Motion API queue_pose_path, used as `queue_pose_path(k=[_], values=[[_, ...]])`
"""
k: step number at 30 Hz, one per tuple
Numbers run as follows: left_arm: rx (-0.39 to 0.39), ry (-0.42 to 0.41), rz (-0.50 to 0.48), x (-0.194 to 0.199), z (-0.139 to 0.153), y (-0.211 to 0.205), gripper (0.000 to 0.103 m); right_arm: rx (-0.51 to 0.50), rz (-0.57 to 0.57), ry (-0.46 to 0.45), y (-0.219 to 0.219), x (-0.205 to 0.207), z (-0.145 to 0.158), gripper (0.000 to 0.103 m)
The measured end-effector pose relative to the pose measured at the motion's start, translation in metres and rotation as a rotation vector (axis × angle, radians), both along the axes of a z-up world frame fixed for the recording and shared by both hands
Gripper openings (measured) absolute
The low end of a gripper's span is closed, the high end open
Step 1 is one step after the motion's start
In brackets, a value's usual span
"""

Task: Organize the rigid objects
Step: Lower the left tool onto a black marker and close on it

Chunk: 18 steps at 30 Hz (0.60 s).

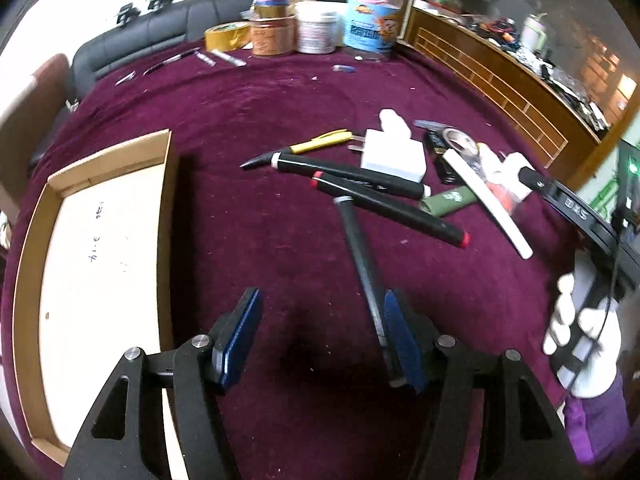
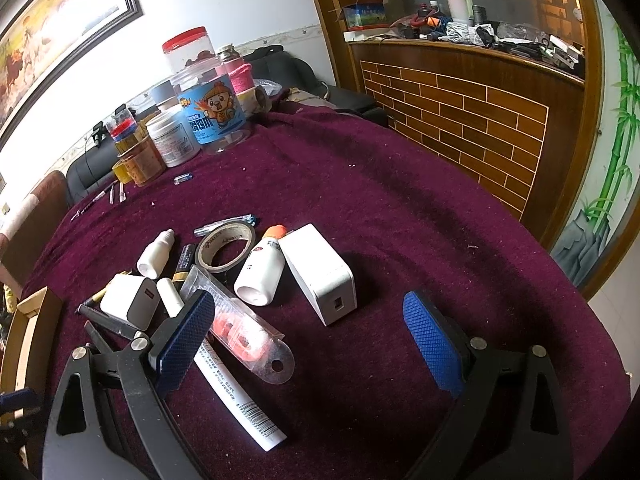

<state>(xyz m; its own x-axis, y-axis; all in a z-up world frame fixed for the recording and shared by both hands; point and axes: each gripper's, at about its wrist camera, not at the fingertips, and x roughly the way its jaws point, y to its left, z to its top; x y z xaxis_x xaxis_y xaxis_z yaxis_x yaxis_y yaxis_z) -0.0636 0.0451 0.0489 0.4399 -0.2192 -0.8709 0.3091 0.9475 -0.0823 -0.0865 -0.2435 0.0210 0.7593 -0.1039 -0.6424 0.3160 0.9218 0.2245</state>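
A pile of small rigid items lies on the purple cloth: two black markers [image 1: 352, 174], a yellow pen [image 1: 320, 142], a white charger [image 1: 394, 156], a tape roll [image 2: 226, 248], a white bottle [image 2: 262, 270] and a white power block [image 2: 320, 272]. An open cardboard box [image 1: 100, 264] lies left of the pile. My left gripper [image 1: 320, 338] is open above the cloth; a dark pen [image 1: 364, 260] rests against its right finger's inner pad. My right gripper [image 2: 316, 336] is open and empty, just in front of the power block, its left finger over a clear packet [image 2: 244, 330].
Jars, tape rolls and containers [image 1: 312, 28] stand at the table's far edge, with loose pens [image 1: 180, 60] near them. A wood-panelled counter [image 2: 472, 120] runs along the right. A black sofa [image 1: 152, 32] sits behind the table. A gloved hand [image 1: 576, 344] holds the right gripper.
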Motion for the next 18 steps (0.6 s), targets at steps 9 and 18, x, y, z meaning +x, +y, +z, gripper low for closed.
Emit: queue_pose_path(k=[9,18], values=[[0.069,-0.026,-0.084,0.010,-0.037,-0.071,0.058,-0.003,-0.004,0.004,0.000,0.000,-0.001,0.096],[-0.084,0.010,0.016,0.001,-0.028,-0.015,0.011,-0.002,-0.010,0.015,-0.002,0.001,-0.002,0.096]])
